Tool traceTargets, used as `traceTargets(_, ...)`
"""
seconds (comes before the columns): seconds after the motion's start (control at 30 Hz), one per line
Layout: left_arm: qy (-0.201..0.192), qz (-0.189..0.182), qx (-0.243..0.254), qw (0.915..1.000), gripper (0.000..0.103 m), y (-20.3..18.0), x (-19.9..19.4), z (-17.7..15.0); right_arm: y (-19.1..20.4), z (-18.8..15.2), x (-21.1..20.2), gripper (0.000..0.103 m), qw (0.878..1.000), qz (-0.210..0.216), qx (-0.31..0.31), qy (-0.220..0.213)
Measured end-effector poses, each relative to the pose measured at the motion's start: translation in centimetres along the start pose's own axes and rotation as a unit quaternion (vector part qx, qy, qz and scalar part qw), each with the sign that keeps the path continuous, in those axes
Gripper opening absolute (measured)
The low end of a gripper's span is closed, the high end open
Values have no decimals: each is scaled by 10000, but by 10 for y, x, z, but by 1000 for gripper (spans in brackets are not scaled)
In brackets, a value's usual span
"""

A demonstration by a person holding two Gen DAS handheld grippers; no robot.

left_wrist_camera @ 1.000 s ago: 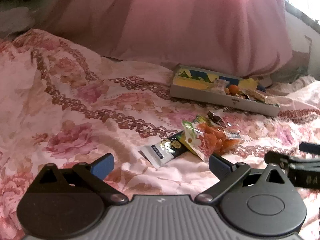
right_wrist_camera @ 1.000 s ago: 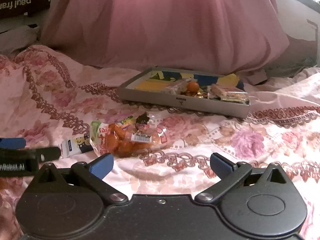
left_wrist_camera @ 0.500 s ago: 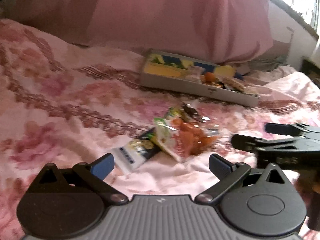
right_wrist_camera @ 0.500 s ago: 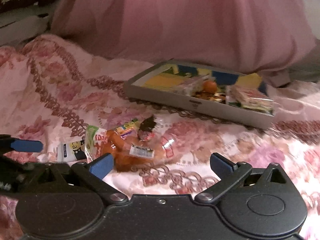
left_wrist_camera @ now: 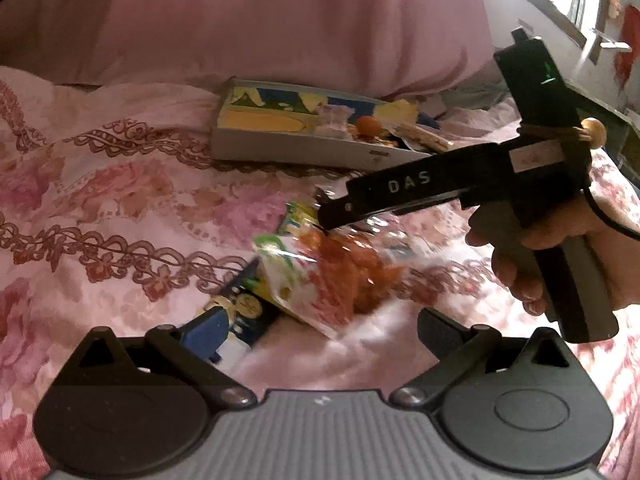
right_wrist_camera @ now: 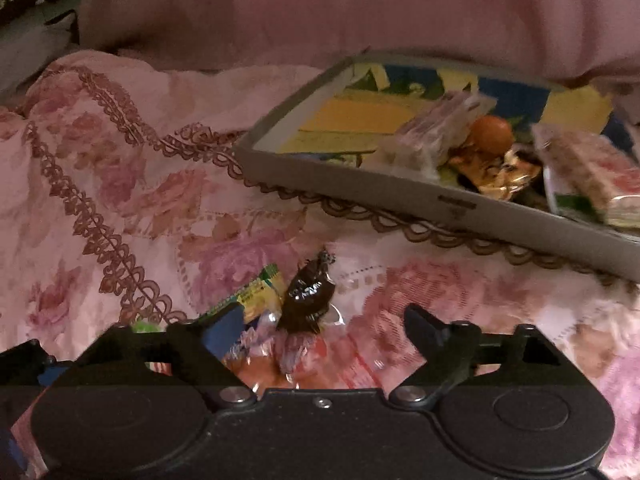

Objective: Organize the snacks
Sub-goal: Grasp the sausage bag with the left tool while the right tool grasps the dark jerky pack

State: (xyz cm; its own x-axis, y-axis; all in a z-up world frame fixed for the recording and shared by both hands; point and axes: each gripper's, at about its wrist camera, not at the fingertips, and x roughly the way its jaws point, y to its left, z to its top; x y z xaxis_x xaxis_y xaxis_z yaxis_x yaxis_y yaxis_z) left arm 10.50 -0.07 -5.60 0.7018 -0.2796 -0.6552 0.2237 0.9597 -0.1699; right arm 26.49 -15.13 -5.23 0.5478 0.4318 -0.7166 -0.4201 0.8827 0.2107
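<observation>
Both grippers hung wide open over the flowered bedspread (left_wrist_camera: 120, 200). The right gripper (right_wrist_camera: 324, 320) hovered low above the dark candy (right_wrist_camera: 306, 300) and the clear bag of orange snacks (left_wrist_camera: 340, 268). The left gripper (left_wrist_camera: 320, 324) waited just nearer. The gray tray (right_wrist_camera: 360, 184) lay farther off, holding wrapped snacks.

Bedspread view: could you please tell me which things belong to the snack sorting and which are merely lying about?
Part of the job:
- clear bag of orange snacks
- dark chocolate-brown wrapped sweet
- black-and-yellow flat snack packet
- grey shallow cardboard tray holding sorted snacks
- right tongs

Lying about:
- pink floral bedspread
- plain pink pillow
</observation>
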Motion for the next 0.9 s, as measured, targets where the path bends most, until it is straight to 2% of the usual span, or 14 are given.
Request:
traceTargets(0.03, 1, -9, -67, 10000, 101, 3, 1, 1, 1, 2, 4, 78, 9999, 56, -2, 85)
traceTargets(0.2, 21, -137, -290, 9995, 98, 11, -3, 2, 1, 4, 7, 51, 9999, 61, -88, 129)
traceTargets(0.33, -41, -230, -56, 9997, 95, 1, -6, -1, -8, 0, 3, 50, 9999, 76, 55, 138)
traceTargets(0.5, 68, -335, 200, 9992, 93, -9, 3, -2, -21, -10, -9, 50, 9997, 100, 240, 24)
traceTargets(0.7, 100, -411, -237, 9988, 91, 3, 20, 6, -40, -27, -24, 50, 9986, 230, 461, 120)
traceTargets(0.9, 3, -391, -492, 9980, 91, 11, 28, 16, -47, -48, -47, 49, 9977, 356, 579, -36)
